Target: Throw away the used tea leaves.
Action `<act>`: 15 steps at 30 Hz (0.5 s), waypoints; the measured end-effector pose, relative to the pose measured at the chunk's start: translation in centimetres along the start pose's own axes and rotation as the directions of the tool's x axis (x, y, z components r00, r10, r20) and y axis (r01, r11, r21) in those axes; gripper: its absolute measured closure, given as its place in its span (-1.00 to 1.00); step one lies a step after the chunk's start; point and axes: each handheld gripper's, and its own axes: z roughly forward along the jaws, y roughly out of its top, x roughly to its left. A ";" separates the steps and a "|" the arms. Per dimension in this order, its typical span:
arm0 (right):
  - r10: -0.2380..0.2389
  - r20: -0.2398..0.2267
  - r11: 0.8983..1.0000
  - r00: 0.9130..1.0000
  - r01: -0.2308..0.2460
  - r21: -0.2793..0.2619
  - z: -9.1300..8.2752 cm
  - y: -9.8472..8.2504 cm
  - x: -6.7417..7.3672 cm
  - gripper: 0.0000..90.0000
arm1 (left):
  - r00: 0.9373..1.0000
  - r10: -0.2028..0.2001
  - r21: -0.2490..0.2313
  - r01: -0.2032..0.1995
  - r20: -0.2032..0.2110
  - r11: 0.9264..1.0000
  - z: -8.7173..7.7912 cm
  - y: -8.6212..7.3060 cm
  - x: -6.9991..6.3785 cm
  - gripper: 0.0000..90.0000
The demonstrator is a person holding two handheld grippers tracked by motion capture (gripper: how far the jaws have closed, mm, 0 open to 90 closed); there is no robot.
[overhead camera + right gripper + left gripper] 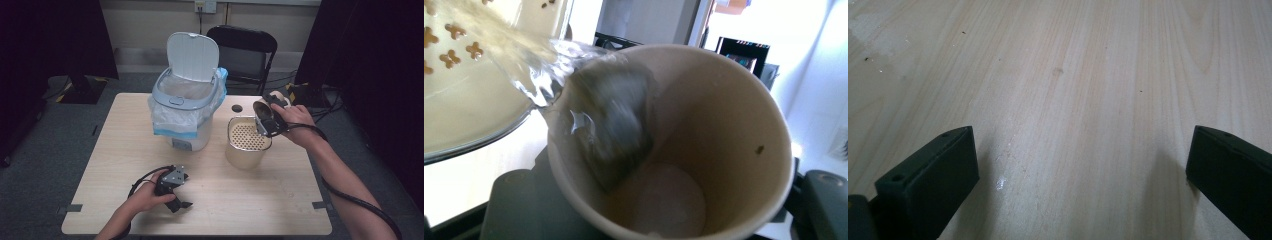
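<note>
My right gripper (268, 119) is shut on a beige paper cup (260, 110), tipped on its side over a beige container (243, 150) with a perforated insert. In the right gripper view, the cup (724, 130) sits between the jaws of my right gripper (669, 212). Clear liquid (519, 60) streams from its rim onto the perforated insert (459, 100). A dark tea bag (611, 120) slides along the cup's inner wall near the rim. My left gripper (182, 201) rests open on the table (240, 200) at the front left. Its jaws stand wide apart on my left gripper (1083, 155), with bare wood between them.
A white pedal bin (186, 100), lid up and lined with a plastic bag, stands at the table's back centre, left of the container. A small black round thing (236, 108) lies behind the container. A black folding chair (243, 47) stands beyond the table.
</note>
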 end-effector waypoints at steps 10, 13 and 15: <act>0.100 0.025 0.995 0.995 -0.100 -0.002 -0.3 -0.1 -0.5 -0.35 | 1.000 0.000 0.000 0.000 0.000 1.000 0.0 0.0 0.0 -1.00; 0.287 -0.068 0.956 0.956 -0.290 -0.035 -0.1 -1.1 -1.5 -0.35 | 1.000 0.001 0.001 -0.001 0.000 1.000 0.0 0.0 0.0 -1.00; 0.418 -0.116 0.904 0.901 -0.425 -0.043 0.1 -1.8 -2.0 -0.35 | 1.000 0.001 0.000 -0.001 0.000 1.000 0.0 0.0 0.0 -1.00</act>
